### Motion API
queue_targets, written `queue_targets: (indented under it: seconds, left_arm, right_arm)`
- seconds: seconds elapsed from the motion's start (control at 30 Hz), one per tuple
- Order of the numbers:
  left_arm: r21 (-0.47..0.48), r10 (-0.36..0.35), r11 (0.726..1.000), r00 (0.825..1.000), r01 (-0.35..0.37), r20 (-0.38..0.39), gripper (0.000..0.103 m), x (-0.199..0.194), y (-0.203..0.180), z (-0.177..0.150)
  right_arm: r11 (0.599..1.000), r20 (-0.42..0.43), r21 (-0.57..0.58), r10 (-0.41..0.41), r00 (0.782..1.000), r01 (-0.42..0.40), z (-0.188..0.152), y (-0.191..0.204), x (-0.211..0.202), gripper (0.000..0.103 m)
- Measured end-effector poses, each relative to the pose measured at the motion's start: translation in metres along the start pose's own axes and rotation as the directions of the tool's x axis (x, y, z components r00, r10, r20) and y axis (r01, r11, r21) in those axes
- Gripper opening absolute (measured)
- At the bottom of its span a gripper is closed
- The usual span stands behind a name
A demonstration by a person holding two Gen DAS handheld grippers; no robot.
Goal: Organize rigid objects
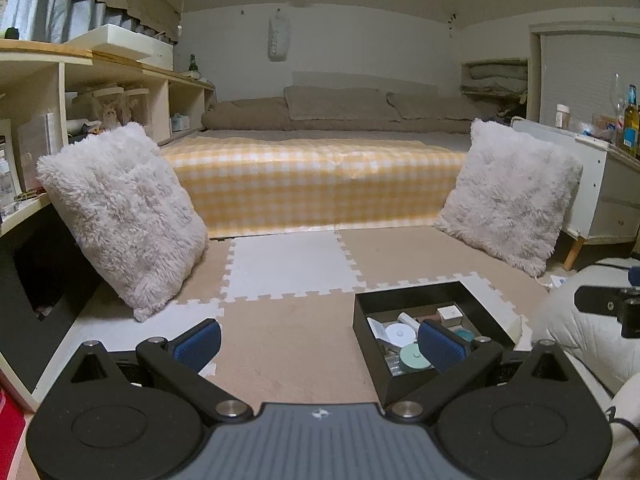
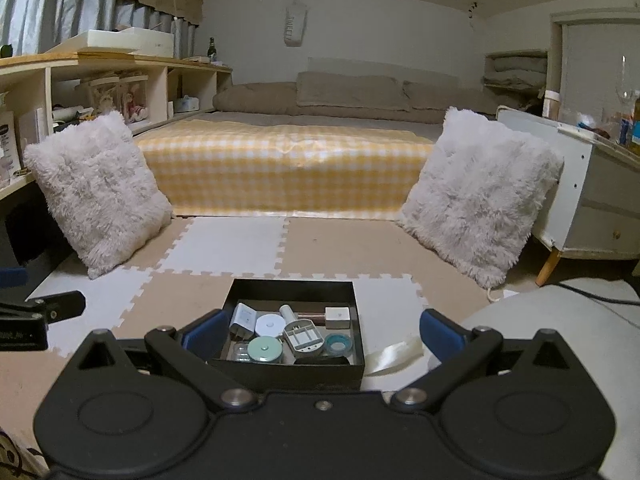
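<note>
Bedroom floor of beige and white foam mats (image 2: 224,248), laid like puzzle pieces in front of a low bed (image 2: 288,160) under a yellow checked cover. Two fluffy white cushions (image 2: 96,188) (image 2: 476,192) propped at either side, leaning on the shelf unit (image 2: 120,80) and the white cabinet (image 2: 600,184), probably to keep the middle free for work.

Black box (image 2: 294,374) set on the mats, straight ahead of the right gripper (image 2: 320,336) and off to the right of the left gripper (image 1: 320,344). Already full of small hard things: a white charger plug (image 2: 243,320), a white round puck (image 2: 270,325), a mint green disc (image 2: 263,349), a grey battery holder (image 2: 304,338) lying open side up, a white cube (image 2: 338,317), a teal ring (image 2: 338,343), a white tube (image 2: 287,313). Packed side by side in one layer, apparently for keeping loose bits in one place.

Both grippers spread wide, blue pads (image 1: 198,344) far apart, nothing between them. Right one hanging over the near edge of the box, fingers straddling it, seemingly lined up to reach in. Left one held back over bare mat, out of the way. Strip of cream ribbon (image 2: 394,354) loose on the floor just beside the box.

Hard to judge from this alone whether sorting is finished or only starting.
</note>
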State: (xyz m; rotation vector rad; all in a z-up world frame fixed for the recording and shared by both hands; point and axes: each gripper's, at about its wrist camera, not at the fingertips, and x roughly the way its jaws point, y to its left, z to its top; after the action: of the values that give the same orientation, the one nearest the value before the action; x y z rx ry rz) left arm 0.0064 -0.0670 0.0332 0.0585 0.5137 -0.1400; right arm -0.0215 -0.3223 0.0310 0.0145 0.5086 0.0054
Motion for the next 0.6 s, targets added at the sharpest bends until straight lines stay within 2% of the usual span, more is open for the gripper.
queue_targets:
  seconds: [0.6]
  left_arm:
    - [-0.01,-0.006,1.0,1.0,0.007,0.007,0.103,-0.0031,-0.0005,0.0008]
  right_arm:
    - [1.0,-0.002,-0.004,0.005,1.0,-0.005,-0.0024,0.0027,0.0011,0.103]
